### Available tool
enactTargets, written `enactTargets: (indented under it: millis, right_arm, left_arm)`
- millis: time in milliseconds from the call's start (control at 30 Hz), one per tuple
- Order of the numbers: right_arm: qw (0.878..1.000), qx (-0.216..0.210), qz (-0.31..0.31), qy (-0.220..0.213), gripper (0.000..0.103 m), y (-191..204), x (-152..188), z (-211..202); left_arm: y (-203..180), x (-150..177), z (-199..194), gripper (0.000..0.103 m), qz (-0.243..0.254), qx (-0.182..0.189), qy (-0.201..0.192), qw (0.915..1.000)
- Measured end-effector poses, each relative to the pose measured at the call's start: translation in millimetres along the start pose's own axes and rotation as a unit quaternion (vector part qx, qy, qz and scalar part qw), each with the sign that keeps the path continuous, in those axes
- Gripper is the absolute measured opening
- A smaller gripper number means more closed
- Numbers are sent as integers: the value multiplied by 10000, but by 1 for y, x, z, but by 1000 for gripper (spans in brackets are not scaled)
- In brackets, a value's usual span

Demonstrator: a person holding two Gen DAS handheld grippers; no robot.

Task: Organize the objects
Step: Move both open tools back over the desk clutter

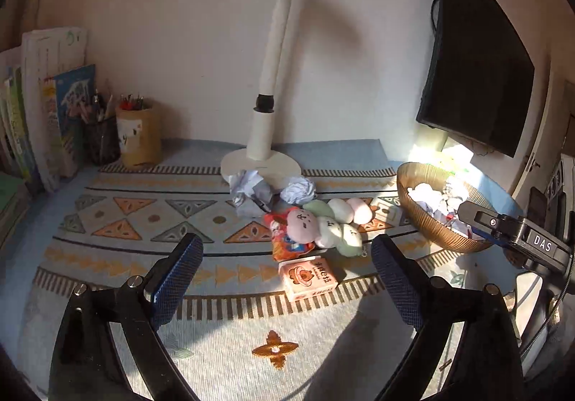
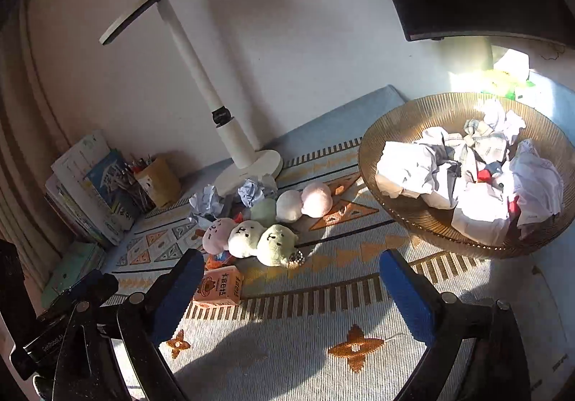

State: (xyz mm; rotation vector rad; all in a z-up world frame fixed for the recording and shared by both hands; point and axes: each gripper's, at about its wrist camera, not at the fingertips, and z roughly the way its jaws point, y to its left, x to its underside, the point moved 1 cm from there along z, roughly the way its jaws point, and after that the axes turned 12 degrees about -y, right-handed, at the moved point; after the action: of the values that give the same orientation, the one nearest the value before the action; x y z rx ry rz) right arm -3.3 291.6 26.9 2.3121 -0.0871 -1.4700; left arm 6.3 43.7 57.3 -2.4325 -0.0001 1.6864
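Both grippers, left gripper (image 1: 287, 278) and right gripper (image 2: 293, 287), hover wide open and empty; crumpled paper balls (image 1: 251, 192) by the lamp base (image 1: 284, 167) likely go next into the wicker basket (image 2: 395, 217).

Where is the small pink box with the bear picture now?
The pink box lies flat on the patterned mat, just in front of the plush toys; in the right wrist view it sits near the left finger.

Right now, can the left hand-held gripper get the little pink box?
Probably yes. The left hand-held gripper is open and empty, and the pink box lies just ahead between its fingers, with nothing over it; the plush toys sit behind.
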Motion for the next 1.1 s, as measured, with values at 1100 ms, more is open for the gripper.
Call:
enactTargets:
  millis: [1100]
  right_arm:
    - [9919, 16, -1122, 595, 87, 34, 35, 29]
  left_arm:
    - [9, 55, 36, 82, 410, -237, 830, 9954]
